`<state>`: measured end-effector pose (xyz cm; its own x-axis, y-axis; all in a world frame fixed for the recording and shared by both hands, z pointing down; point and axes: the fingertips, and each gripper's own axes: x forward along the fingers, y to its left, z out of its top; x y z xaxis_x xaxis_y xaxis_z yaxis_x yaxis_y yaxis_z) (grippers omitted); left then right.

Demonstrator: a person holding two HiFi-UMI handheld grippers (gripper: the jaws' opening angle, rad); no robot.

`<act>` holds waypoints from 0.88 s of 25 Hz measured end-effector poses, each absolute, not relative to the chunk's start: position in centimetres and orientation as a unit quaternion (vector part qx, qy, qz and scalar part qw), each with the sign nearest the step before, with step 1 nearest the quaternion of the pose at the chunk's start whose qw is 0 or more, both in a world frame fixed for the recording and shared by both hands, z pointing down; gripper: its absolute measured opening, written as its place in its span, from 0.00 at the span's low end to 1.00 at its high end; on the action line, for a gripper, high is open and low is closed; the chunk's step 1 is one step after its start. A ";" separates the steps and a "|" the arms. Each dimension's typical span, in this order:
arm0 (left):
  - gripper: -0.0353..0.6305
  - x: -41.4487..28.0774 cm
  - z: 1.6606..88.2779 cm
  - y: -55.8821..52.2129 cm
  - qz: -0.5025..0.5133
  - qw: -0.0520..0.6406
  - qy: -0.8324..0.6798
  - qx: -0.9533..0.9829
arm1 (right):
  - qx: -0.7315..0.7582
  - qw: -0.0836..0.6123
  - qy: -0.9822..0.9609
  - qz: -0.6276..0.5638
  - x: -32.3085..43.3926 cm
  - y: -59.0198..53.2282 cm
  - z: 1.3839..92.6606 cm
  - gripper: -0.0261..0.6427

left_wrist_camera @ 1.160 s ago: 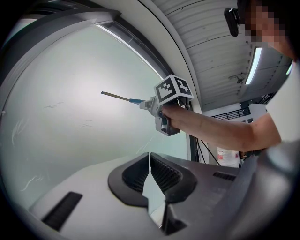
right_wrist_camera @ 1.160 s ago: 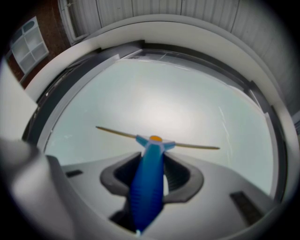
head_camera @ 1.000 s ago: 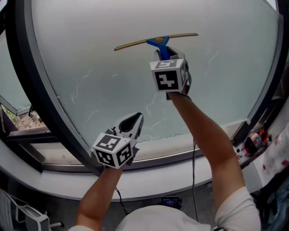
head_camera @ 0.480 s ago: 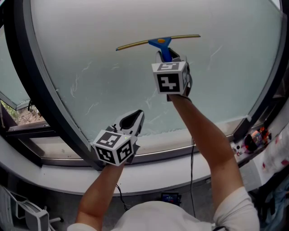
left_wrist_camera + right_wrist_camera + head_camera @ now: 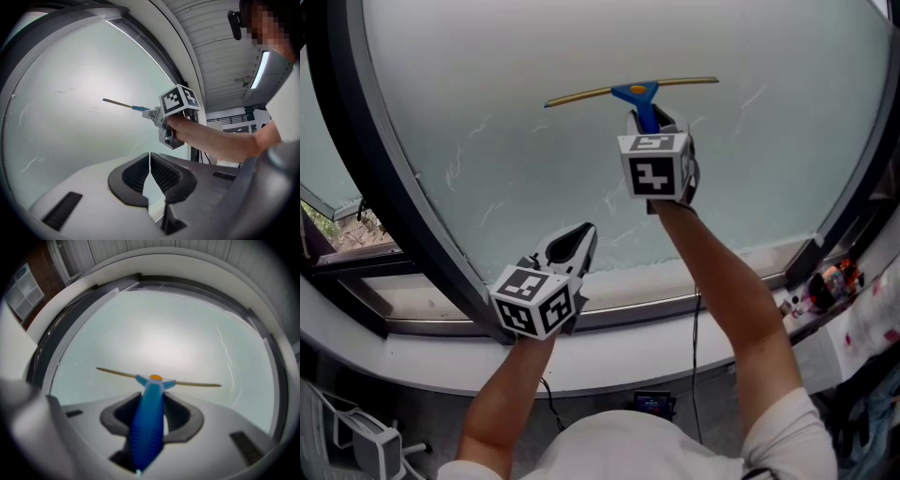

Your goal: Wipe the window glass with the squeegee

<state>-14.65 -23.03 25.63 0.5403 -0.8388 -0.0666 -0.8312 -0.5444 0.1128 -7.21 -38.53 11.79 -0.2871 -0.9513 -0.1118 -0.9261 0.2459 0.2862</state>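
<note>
Right gripper point(image 5: 151, 414) pinches the blue squeegee point(image 5: 635, 92) by its handle, blade against the window glass point(image 5: 487, 84); left gripper point(image 5: 150, 165) view alone shows its empty jaws pressed together

White sill point(image 5: 422, 352) runs below window glass point(image 5: 534, 56). Small red/orange items point(image 5: 831, 284) at sill's rt end; type unclear.

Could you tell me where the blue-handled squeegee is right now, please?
Head view, upper centre: the blue-handled squeegee lies across the frosted window glass, its handle clamped in the right gripper.
</note>
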 end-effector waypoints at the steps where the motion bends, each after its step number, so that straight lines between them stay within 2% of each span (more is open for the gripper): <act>1: 0.10 -14.7 25.8 -23.0 -0.056 0.035 -0.477 0.877 | 0.596 0.043 -0.788 -0.148 -7.2 -38.5 12.0 0.27; 22: 0.10 -15.2 29.8 -22.8 -0.042 0.073 -0.488 0.869 | 0.599 0.044 -0.788 -0.138 -7.0 -38.5 16.7 0.27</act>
<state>-15.22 -22.82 29.81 0.5207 -0.8537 -0.0014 -0.8416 -0.5135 0.1676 -7.04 -38.55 16.73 -0.2792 -0.9555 -0.0953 -0.9310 0.2450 0.2705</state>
